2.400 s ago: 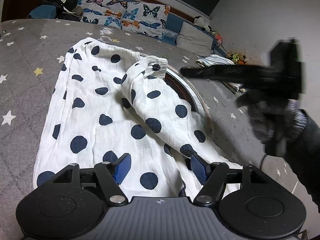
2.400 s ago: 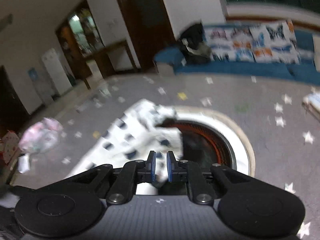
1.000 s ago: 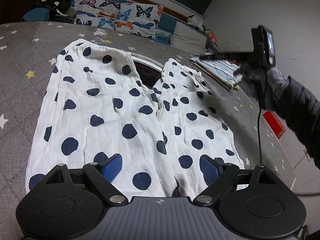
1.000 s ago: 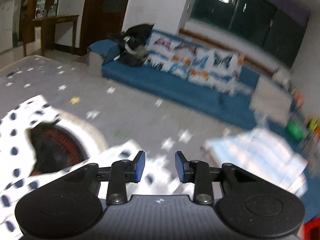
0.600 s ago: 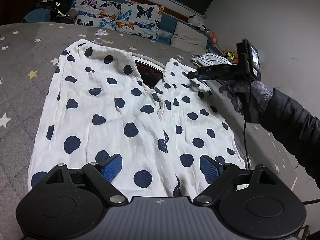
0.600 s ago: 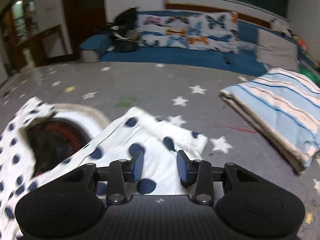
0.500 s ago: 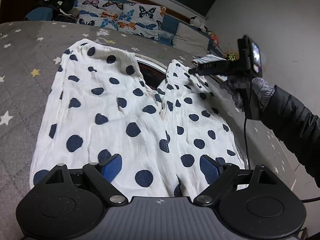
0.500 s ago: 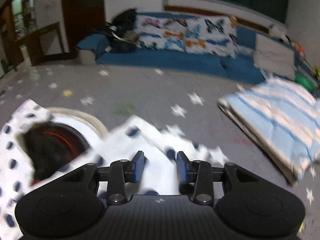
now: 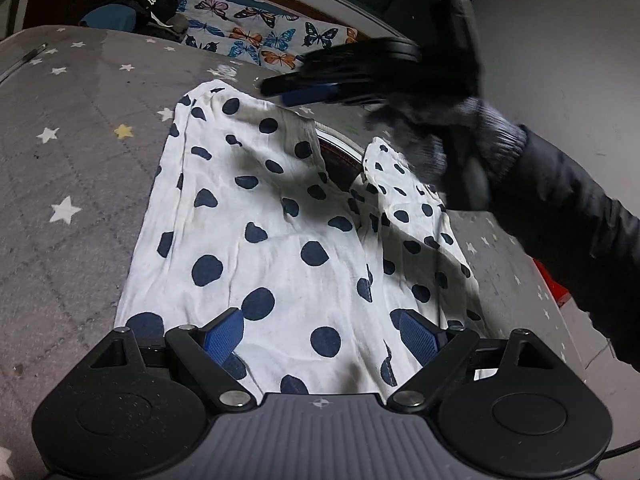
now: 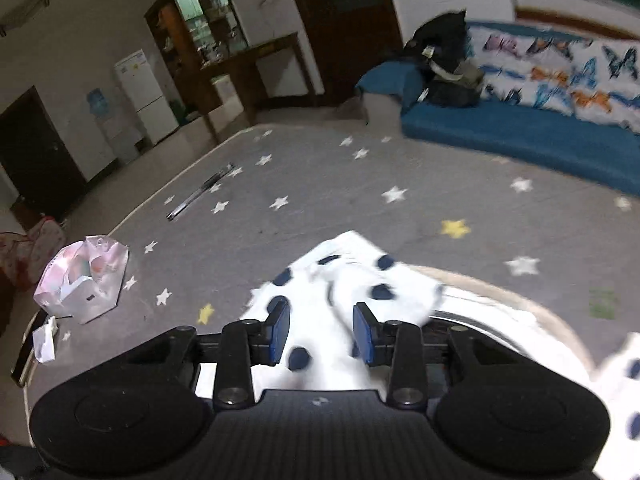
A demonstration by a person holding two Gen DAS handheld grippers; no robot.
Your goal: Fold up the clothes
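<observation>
- While your left gripper (image 9: 322,334) hovers over the near hem of the polka-dot garment (image 9: 280,232), its jaws stand wide with nothing pressed between the blue pads (image 9: 224,334).
- Garment = white cloth, navy dots, spread flat on the grey star-print surface (image 9: 80,160); two lobes run away from you with a gap between them at the far end.
- Through that gap a round dark object with a pale rim (image 9: 340,156) shows under the cloth; can't tell what it is.
- Your right gripper (image 10: 322,334) is above the far left corner of the garment (image 10: 360,280), jaws partly apart, nothing gripped; the cloth lies below the pads (image 10: 280,332), not pinched.
- Left wrist view shows that right gripper (image 9: 316,88) blurred, held in your gloved right hand (image 9: 448,128) with a dark sleeve (image 9: 560,208) behind it.
- Around the edges: blue sofa (image 10: 520,132) with butterfly cushions (image 10: 560,76), a dark pile of things (image 10: 444,64) on its end, a pink-white bag (image 10: 84,276) and a pen-like rod (image 10: 200,192) on the star surface.
</observation>
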